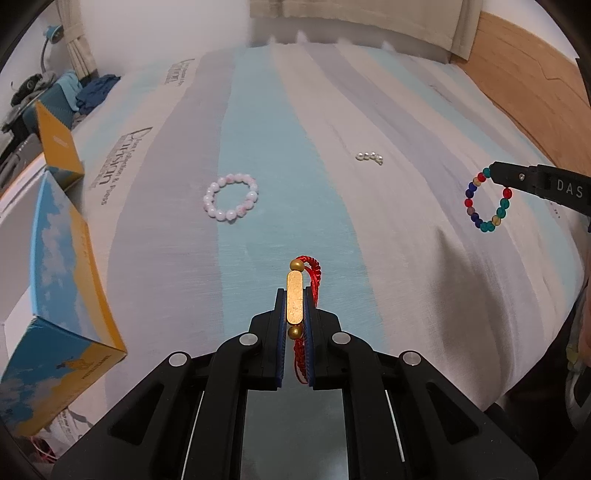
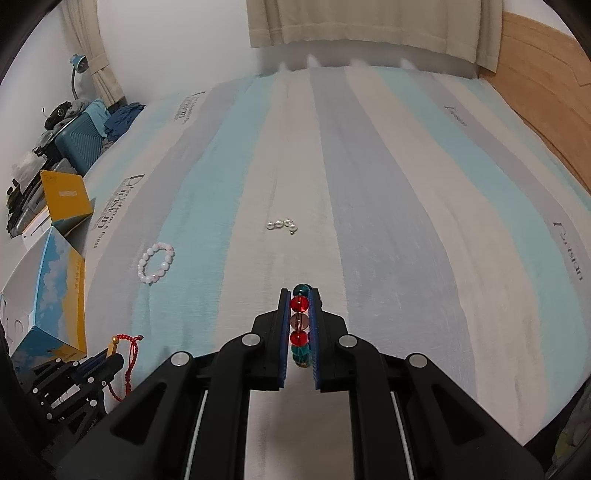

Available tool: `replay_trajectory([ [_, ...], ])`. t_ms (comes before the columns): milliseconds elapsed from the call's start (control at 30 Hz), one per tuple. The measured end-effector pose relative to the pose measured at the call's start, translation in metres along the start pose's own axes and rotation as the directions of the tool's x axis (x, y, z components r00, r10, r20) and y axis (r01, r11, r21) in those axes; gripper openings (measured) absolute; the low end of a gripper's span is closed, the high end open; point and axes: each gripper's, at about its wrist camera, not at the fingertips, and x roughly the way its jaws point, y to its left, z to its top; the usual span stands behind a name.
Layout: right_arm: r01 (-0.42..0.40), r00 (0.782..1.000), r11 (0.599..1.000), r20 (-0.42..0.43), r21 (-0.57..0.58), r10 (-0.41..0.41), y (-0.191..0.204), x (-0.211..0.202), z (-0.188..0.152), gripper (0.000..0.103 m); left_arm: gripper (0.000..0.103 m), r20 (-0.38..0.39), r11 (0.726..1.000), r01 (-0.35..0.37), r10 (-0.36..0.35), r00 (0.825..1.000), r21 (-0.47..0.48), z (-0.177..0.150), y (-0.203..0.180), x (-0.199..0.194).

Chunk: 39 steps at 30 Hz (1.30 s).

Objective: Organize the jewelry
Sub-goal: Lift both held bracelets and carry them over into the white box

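striped bed sheet [image 1: 266,206] in pale blue, grey and cream fills both views, with printed lettering along its left part; beige curtain [image 2: 369,29] hangs at the far edge and a wooden panel [image 2: 546,92] runs down the right.

left gripper [image 1: 295,295]: jaws closed tight on a red cord bracelet [image 1: 312,280]. its flat gold bar [image 1: 295,301] sits upright between the blue pads, one gold bead above the bar and one below, red cord trailing down behind the pads. bracelet is lifted clear of the sheet (seen from the right wrist view, the cord dangles free under the tongs).

right gripper [image 2: 300,295]: jaws nearly closed, clamped on a multicolour bead bracelet [image 2: 300,321]. red, smoky and teal beads line up between the pads. in the left wrist view the rest of its loop hangs below the fingertips, off the sheet.

on the sheet, untouched: a pink-white bead bracelet [image 1: 231,199] lying flat left of centre, and a short row of pearls [image 1: 369,158] further back, well apart from it.

at the left edge of the bed: an open blue and yellow box [image 1: 62,295], its lid flap standing up. beyond it, a teal suitcase [image 2: 81,144] with clothes piled on, and a small desk lamp [image 2: 79,66].
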Motion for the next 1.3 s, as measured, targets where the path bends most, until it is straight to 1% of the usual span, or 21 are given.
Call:
replay_trajectory([
  [267,-0.004,1.000,1.000,0.017,-0.026,0.005,0.025,-0.011,0.004,0.009,0.007,0.007,1.000,-0.021,0.021,1.000,-0.014,-0.002,0.019,-0.017],
  [433,-0.021,0.999,0.998,0.034,-0.051,0.023,0.049,-0.019,0.007,0.009,0.007,0.017,0.999,-0.037,0.038,0.999,-0.024,-0.004,0.037,-0.031],
  [633,-0.042,0.997,0.996,0.053,-0.083,0.047,0.082,-0.029,0.013,0.009,0.007,0.048,0.998,-0.059,0.061,0.997,-0.039,0.000,0.059,-0.053],
  [800,-0.069,0.995,0.991,0.068,-0.116,0.077,0.115,-0.035,0.018,0.009,0.007,0.075,0.995,-0.082,0.087,0.993,-0.064,0.005,0.082,-0.073],
  [1133,-0.129,0.987,0.970,0.067,-0.205,0.146,0.191,-0.043,0.018,0.009,0.007,0.113,0.982,-0.129,0.145,0.983,-0.138,0.001,0.139,-0.113],
  [1300,-0.156,0.981,0.958,0.075,-0.242,0.179,0.226,-0.051,0.019,0.009,0.007,0.144,0.975,-0.134,0.160,0.977,-0.176,0.001,0.165,-0.138],
])
